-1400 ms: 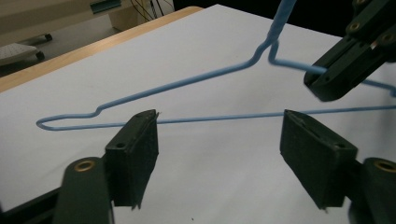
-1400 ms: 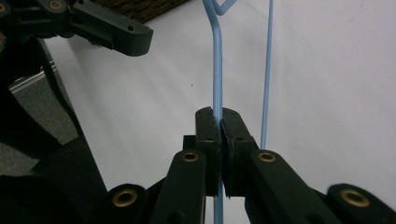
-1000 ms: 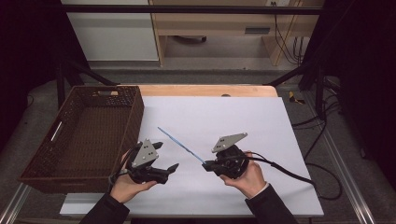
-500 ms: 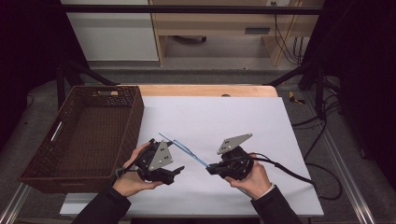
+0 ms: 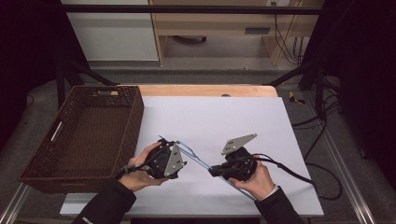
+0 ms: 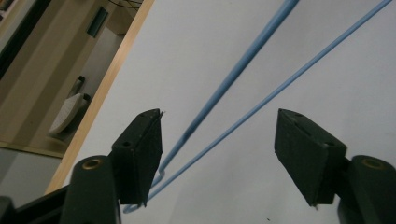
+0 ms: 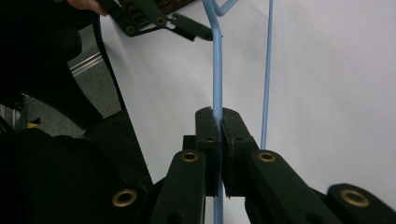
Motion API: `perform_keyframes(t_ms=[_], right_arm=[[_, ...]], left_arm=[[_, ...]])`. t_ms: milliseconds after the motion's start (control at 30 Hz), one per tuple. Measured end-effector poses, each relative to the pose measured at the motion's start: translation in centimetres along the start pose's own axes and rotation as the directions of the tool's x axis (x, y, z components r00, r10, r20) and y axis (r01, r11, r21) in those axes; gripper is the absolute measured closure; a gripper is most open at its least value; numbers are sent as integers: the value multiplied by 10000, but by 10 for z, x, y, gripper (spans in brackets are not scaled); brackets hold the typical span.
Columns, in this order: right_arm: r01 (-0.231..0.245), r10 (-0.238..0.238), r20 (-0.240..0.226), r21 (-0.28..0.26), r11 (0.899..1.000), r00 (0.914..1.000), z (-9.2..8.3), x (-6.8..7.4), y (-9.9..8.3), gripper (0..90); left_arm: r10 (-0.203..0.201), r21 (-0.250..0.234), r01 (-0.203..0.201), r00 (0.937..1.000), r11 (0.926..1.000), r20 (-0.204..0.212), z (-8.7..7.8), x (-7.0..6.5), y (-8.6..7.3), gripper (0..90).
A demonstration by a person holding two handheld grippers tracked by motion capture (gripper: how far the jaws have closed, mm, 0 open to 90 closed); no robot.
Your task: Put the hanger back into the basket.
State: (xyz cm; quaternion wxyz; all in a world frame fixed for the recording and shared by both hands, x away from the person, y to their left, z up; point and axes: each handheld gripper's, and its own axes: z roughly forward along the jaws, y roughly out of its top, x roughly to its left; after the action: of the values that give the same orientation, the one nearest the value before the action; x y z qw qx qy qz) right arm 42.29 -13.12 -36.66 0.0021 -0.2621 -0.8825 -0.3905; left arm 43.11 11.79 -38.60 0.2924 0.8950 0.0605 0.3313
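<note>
Bench (image 5: pixel 280 140) white-topped, brown basket (image 5: pixel 84 135) at your left. Blue wire hanger (image 5: pixel 198 158) lies on bench between your hands. Right hand-held gripper (image 5: pixel 212 171) clenched on hanger's thicker rod. Left hand-held gripper (image 5: pixel 175 161) released, jaws just been closing, both wires between, no contact. Step: securing second grip. Next: finish closing squarely on wire.

— What is it?
— A thin light-blue wire hanger (image 5: pixel 201 161), two rods running side by side.
— Where?
— Lower centre of the high view, slanting diagonally over the white table.
</note>
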Motion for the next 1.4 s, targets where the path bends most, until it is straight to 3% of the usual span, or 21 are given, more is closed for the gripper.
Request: perform_keyframes(t_ms=[200, 300, 367, 500, 933, 1000, 1233, 1400], right_arm=[[40, -39, -168, 48, 10000, 9999, 2, 0, -1, 876], [49, -47, -199, 80, 10000, 9998, 2, 0, -2, 876], [25, -23, -200, 106, 9999, 9998, 3, 0, -2, 876], [-44, 48, -417, 85, 10000, 9991, 3, -1, -3, 876], [-128, 129, -405, 38, 9999, 9991, -1, -5, -3, 873], [-104, 103, -361, -30, 9999, 9993, -2, -6, -3, 872], [-74, 70, -238, -163, 9998, 9997, -5, -7, -2, 870], [110, -109, 28, -432, 9990, 9999, -8, -8, -1, 850]], left_arm=[[514, 23, -514, 9986, 9987, -113, 6, -3, 0, 522], [978, 71, -976, 9947, 9952, -324, 4, -4, 1, 605], [1028, -76, -1033, 9937, 9946, -453, 3, -7, 1, 666], [1485, 75, -1483, 9872, 9889, -588, 2, -8, 2, 775], [2263, 181, -2256, 9697, 9740, -915, 2, -18, 1, 851], [2490, 317, -2472, 9647, 9685, -853, 1, -19, 2, 863], [2300, 379, -2281, 9717, 9729, -542, 0, -18, 2, 872], [1821, 587, -1801, 9828, 9819, -320, 0, -14, 5, 874]])
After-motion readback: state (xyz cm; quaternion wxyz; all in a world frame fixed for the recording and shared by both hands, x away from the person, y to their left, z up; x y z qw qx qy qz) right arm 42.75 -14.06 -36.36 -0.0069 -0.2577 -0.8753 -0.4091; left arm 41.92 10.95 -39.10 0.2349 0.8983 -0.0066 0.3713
